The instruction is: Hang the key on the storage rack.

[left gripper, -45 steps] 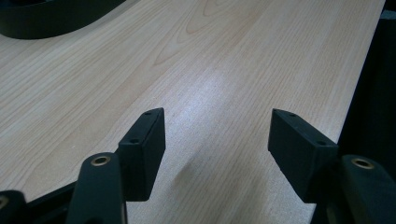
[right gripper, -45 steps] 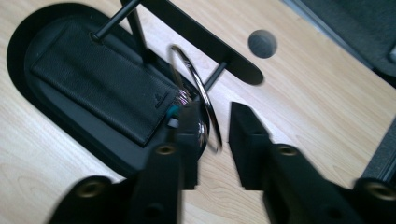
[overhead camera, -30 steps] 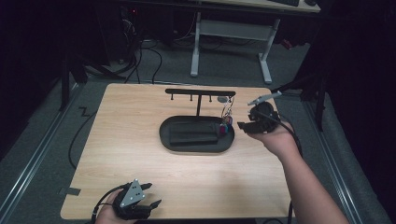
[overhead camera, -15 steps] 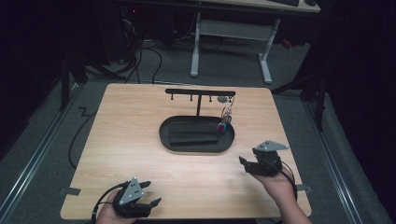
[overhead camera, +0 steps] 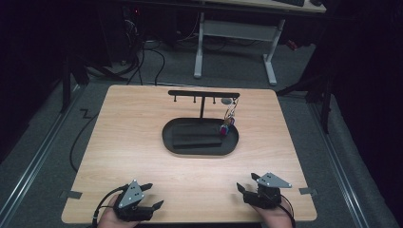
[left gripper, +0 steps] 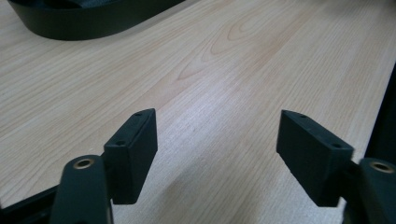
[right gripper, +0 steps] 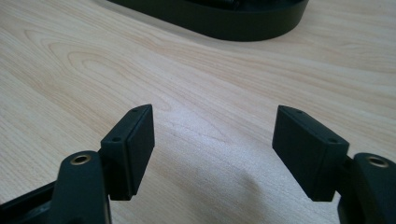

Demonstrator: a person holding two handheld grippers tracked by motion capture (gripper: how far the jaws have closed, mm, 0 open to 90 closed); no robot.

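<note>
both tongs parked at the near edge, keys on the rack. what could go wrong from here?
1. The keys hang from the last hook at the right end of the rack, so a careless reach could swing them or knock them off.
2. The rack stands on one thin post in the tray; bumping the bar might tip it.
3. Both the left tongs and right tongs sit open near the table edge, so cables could snag there.

— Worktop (overhead camera: 142, 156) finish?
— Pale wood grain, wavy.
— Tray (overhead camera: 199, 147) and rack (overhead camera: 203, 94)?
— Both black; hanging item (overhead camera: 226, 127) at tray's 3 o'clock shows red, blue.
— Claws?
— Left claw (left gripper: 217, 154), right claw (right gripper: 215, 154): black.
</note>
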